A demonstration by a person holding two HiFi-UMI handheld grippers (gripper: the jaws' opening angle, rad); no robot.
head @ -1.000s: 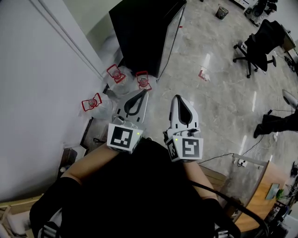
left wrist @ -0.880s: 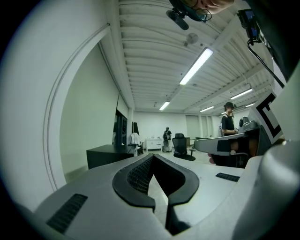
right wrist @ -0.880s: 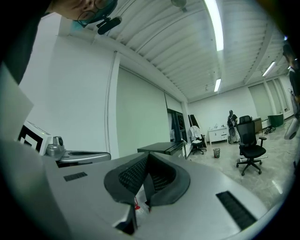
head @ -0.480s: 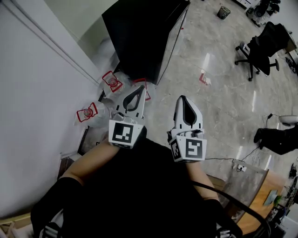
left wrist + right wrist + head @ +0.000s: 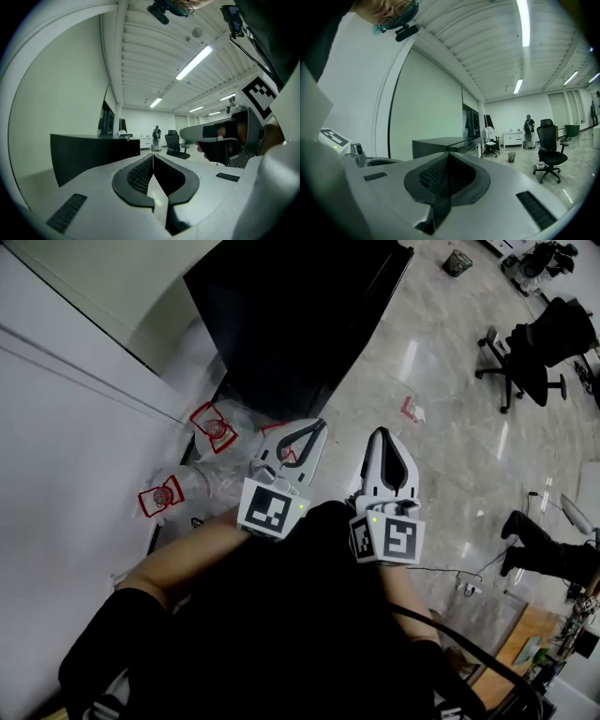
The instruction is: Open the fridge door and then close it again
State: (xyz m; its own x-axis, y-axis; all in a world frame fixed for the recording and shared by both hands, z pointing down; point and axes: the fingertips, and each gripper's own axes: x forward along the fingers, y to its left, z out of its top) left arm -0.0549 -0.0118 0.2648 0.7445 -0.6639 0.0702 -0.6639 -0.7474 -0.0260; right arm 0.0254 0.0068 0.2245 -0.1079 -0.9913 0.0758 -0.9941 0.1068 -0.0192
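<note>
The fridge [image 5: 291, 315] is a low black cabinet on the floor just ahead, at the top of the head view, with its door shut. It also shows as a dark box in the left gripper view [image 5: 93, 151] and the right gripper view [image 5: 440, 142]. My left gripper [image 5: 315, 427] and right gripper [image 5: 382, 434] are held side by side before my chest. Both point toward the fridge and stop short of it. Each has its jaws pressed together with nothing between them.
A white wall [image 5: 66, 456] runs along the left. Plastic-wrapped water jugs with red caps [image 5: 214, 424] lie between the wall and the fridge. An office chair [image 5: 544, 343] and a bin [image 5: 457, 261] stand at the far right. A person [image 5: 528, 127] stands far off.
The fridge now fills more of the top of the head view and sits closer. Both grippers stay shut and side by side, a little lower and further right in the view.
</note>
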